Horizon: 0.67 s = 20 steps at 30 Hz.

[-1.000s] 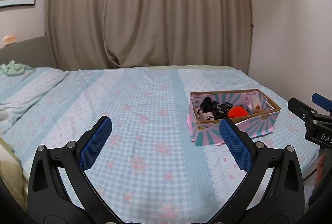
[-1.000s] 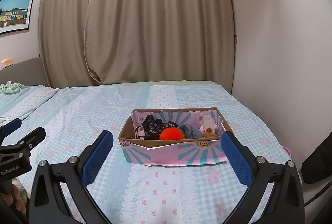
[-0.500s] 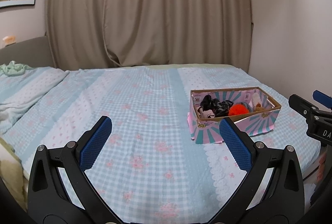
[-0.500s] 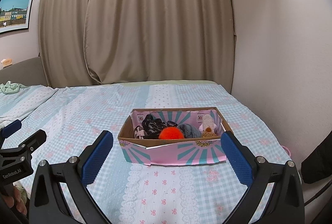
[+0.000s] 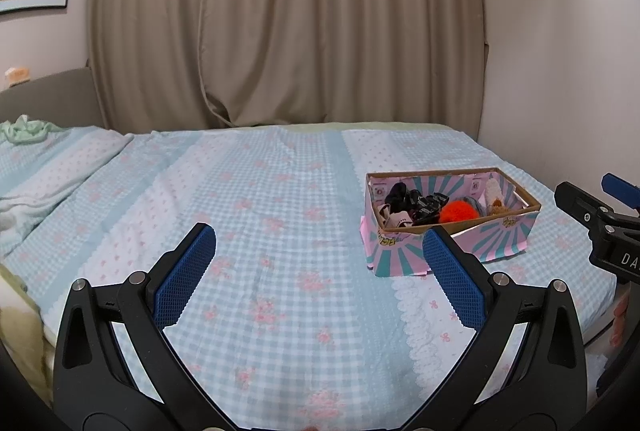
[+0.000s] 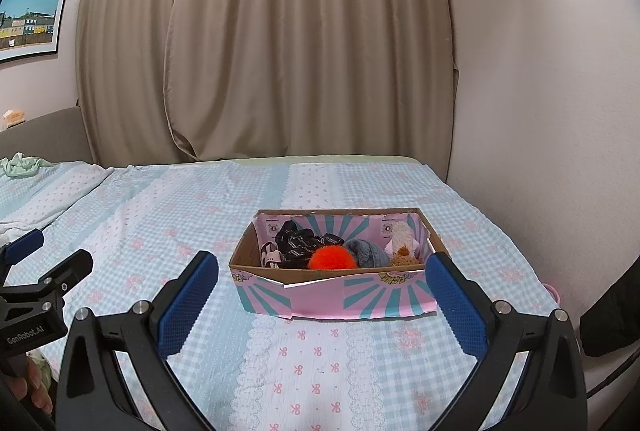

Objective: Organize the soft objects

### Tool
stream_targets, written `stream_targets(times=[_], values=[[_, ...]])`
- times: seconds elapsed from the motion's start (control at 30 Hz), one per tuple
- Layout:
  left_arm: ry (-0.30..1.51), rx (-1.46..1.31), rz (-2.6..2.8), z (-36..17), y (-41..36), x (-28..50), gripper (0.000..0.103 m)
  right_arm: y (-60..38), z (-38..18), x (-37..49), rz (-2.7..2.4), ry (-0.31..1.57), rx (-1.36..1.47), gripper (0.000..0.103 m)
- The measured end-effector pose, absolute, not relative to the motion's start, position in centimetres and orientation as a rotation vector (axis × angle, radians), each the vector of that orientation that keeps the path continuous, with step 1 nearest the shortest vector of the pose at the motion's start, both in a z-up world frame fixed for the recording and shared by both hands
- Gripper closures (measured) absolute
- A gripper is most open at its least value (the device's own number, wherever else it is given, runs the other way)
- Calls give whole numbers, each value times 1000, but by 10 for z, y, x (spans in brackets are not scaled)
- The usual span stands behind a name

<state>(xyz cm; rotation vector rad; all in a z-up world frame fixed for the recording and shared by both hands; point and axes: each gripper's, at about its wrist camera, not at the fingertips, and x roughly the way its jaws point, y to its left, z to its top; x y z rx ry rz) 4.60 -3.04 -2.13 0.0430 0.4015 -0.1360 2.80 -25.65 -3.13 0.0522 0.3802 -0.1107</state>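
A pink and teal cardboard box (image 6: 340, 295) sits on the bed near its right side; it also shows in the left wrist view (image 5: 500, 243). Inside lie an orange fluffy ball (image 6: 332, 257), black fabric items (image 6: 304, 241), a grey soft piece (image 6: 368, 253) and a cream plush toy (image 6: 402, 241). My right gripper (image 6: 322, 305) is open and empty, just in front of the box. My left gripper (image 5: 320, 273) is open and empty, over the bed to the left of the box.
The bed has a light blue checked cover (image 5: 260, 231). A green cloth (image 5: 24, 131) lies at the far left by the headboard. Beige curtains (image 6: 280, 51) hang behind the bed. A wall (image 6: 540, 91) stands close on the right.
Both grippers have drawn back slightly from the box, which looks a little farther away. Both stay open and empty.
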Motion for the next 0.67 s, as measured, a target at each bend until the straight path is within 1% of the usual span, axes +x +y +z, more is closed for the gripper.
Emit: stream_targets(times=[0.67], values=[[412, 31, -91, -27, -28, 56, 0, -257, -32, 31, -100, 394, 48, 0]])
